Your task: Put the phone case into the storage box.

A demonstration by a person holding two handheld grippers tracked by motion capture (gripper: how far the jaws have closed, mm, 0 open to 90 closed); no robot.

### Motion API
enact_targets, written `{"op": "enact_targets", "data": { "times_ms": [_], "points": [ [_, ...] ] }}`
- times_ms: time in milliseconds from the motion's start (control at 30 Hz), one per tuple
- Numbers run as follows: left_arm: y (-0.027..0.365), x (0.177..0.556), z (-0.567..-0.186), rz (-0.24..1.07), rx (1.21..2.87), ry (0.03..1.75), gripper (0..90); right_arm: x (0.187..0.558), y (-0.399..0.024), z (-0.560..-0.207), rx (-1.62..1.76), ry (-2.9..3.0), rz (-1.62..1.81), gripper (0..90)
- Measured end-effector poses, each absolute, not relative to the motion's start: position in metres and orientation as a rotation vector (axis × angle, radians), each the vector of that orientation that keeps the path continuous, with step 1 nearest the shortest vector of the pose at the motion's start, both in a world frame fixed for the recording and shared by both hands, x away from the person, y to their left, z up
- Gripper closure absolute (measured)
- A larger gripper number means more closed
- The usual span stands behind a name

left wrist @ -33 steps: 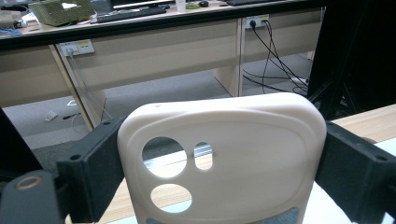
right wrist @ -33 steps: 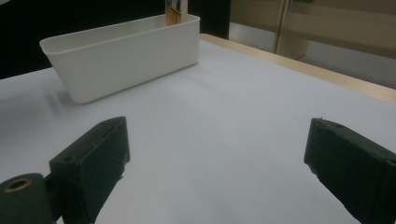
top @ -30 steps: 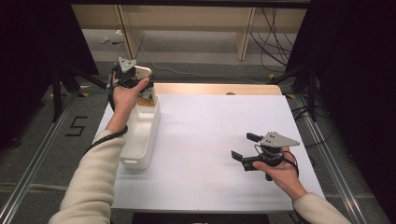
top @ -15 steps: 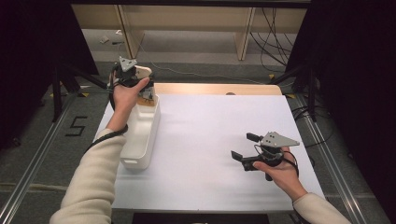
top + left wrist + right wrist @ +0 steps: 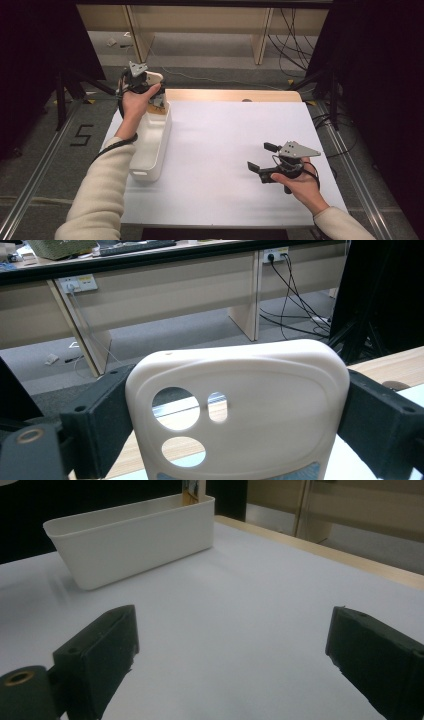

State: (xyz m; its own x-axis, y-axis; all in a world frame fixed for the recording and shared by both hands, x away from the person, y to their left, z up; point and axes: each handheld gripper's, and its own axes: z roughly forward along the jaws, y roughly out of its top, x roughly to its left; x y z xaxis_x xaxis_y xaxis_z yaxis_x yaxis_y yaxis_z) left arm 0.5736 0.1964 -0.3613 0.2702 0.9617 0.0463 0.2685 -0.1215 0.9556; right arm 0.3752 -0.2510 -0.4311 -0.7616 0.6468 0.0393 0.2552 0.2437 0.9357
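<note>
Held thing: a cream phone case [image 5: 240,410] with camera cut-outs, upright between the jaws of the left tool [image 5: 142,82], raised over the far left corner of the table [image 5: 225,200].
Left tool: closed on the phone case, a black jaw pressing on each long side; seen from its own camera, the case rises from between them and blocks the middle of the outlook.
White bin [image 5: 150,145]: a long open tub lying along the left edge of the table, its far end just under the left hand [image 5: 135,102]; the contents of that far end cannot be made out.
Right tool [image 5: 261,157]: jaws spread wide with nothing between them, held low over the near right part of the table, pointing left toward the bin.
Open room: the whole white middle of the table between the bin and the right tool is bare; the wooden strip [image 5: 230,95] marks the far edge.
Edges: the bin sits close to the left edge; the right hand [image 5: 300,185] is near the right front corner.
Around: desk legs [image 5: 262,35] and loose cables [image 5: 295,30] on the floor beyond the table, dark stands on both sides.
</note>
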Motion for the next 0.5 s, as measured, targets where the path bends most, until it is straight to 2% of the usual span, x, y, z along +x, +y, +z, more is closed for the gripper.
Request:
{"op": "enact_targets", "data": {
  "times_ms": [500],
  "points": [
    [0.1939,0.5776,-0.3656,0.911,1.605,1.174,9.7,0.3752,-0.2508,-0.4314,0.829,2.17,1.525,7.9]
  ]
}}
